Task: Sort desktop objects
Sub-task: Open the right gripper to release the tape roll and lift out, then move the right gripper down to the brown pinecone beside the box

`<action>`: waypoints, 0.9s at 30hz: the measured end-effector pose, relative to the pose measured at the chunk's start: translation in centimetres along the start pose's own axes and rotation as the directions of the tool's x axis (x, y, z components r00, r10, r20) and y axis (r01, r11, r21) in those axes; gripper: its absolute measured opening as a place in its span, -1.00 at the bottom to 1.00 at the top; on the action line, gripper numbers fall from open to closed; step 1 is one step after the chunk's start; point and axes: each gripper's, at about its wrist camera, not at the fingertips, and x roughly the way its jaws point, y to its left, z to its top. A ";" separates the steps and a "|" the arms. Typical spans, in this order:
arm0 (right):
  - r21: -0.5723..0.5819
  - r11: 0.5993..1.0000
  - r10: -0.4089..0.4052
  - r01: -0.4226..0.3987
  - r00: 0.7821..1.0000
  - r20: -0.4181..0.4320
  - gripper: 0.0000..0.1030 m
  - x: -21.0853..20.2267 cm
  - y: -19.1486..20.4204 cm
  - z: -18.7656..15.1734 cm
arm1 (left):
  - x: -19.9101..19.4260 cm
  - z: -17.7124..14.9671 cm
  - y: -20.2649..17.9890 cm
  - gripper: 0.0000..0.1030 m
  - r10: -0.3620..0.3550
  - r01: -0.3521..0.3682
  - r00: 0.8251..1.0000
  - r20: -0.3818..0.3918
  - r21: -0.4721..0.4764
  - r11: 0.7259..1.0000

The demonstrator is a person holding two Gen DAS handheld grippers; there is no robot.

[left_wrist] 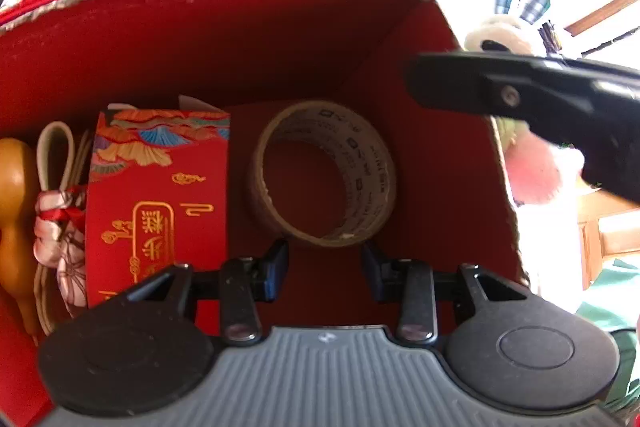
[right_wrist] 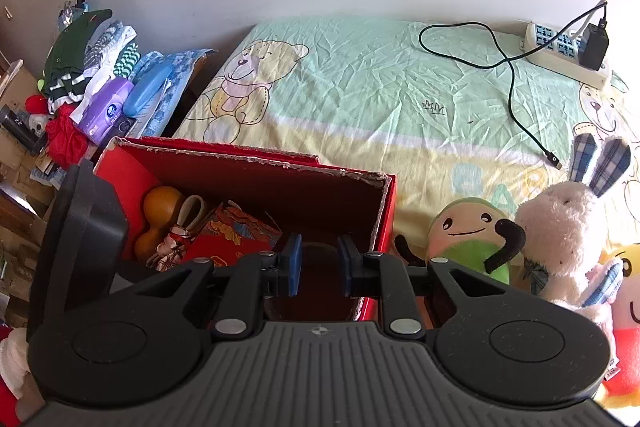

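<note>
One brown packing-tape roll (left_wrist: 324,173) lies flat in red cardboard box (left_wrist: 200,39), beside red patterned carton (left_wrist: 160,187), orange gourd (right_wrist: 160,217). Left gripper (left_wrist: 325,269) released, empty; right gripper (right_wrist: 319,265) likewise.

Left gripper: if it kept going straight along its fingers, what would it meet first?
Most likely the tape roll lying in the red box. The left gripper is open, empty, with the roll's near edge just ahead between its fingers. Depth is uncertain.
</note>
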 end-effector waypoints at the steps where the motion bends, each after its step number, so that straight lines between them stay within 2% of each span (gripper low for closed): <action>1: 0.005 1.000 -0.002 0.002 1.000 0.007 -0.61 0.0 0.0 -0.1 | 0.0 0.2 0.0 -0.21 -0.002 0.002 1.000 0.003 -0.008 1.000; 6: 0.010 0.999 -0.037 0.036 0.997 0.074 -0.60 -0.6 0.1 -0.4 | 0.1 0.7 0.0 -0.21 0.031 -0.030 0.999 0.022 -0.017 0.999; 10: 0.014 0.998 -0.055 0.054 0.994 0.095 -0.59 -0.9 0.2 -0.5 | 0.0 0.6 0.1 -0.21 0.029 -0.028 0.999 0.030 -0.028 0.999; 13: 0.033 0.997 -0.079 0.075 0.990 0.115 -0.59 -0.8 0.1 -0.8 | -0.4 0.3 -0.4 -0.21 0.060 -0.059 0.997 0.058 -0.014 0.998; 19: 0.103 0.991 -0.095 0.082 0.987 0.133 -0.60 -1.1 -0.1 -1.4 | -2.1 -0.1 -0.8 -0.17 0.124 -0.124 0.985 0.123 -0.006 0.992; 27: 0.126 0.989 -0.094 0.075 0.984 0.151 -0.57 -1.4 0.6 -2.8 | -4.3 -1.3 -1.1 -0.17 0.192 -0.195 0.961 0.198 -0.008 0.981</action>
